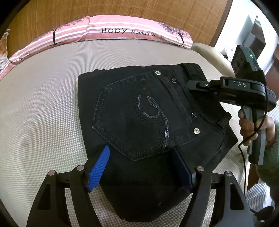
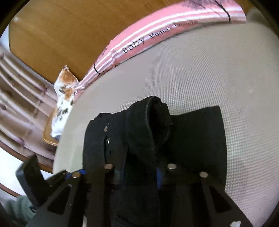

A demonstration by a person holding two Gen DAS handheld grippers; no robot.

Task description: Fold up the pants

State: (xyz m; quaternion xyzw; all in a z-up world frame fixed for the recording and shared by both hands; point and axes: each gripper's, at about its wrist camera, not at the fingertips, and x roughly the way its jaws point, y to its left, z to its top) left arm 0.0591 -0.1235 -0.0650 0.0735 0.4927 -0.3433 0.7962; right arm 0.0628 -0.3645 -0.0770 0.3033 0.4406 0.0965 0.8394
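1. the black pants (image 1: 144,111) lie folded into a compact stack on the pale woven mattress (image 1: 43,111), back pocket up, with a sequin swirl (image 1: 153,113) and metal rivets on it.
2. the waistband end points toward the right gripper (image 1: 193,85), whose tip sits at the waistband edge in the left wrist view.
3. in the right wrist view its fingers are close together with a raised fold of the pants (image 2: 139,139) pinched between them.
4. the left gripper (image 1: 141,167) has its blue pads (image 1: 99,171) spread wide apart, straddling the near end of the stack below the pocket.
5. a pink striped pillow (image 1: 111,29) printed "baby" lies along the wooden headboard (image 1: 122,8) beyond the mattress.
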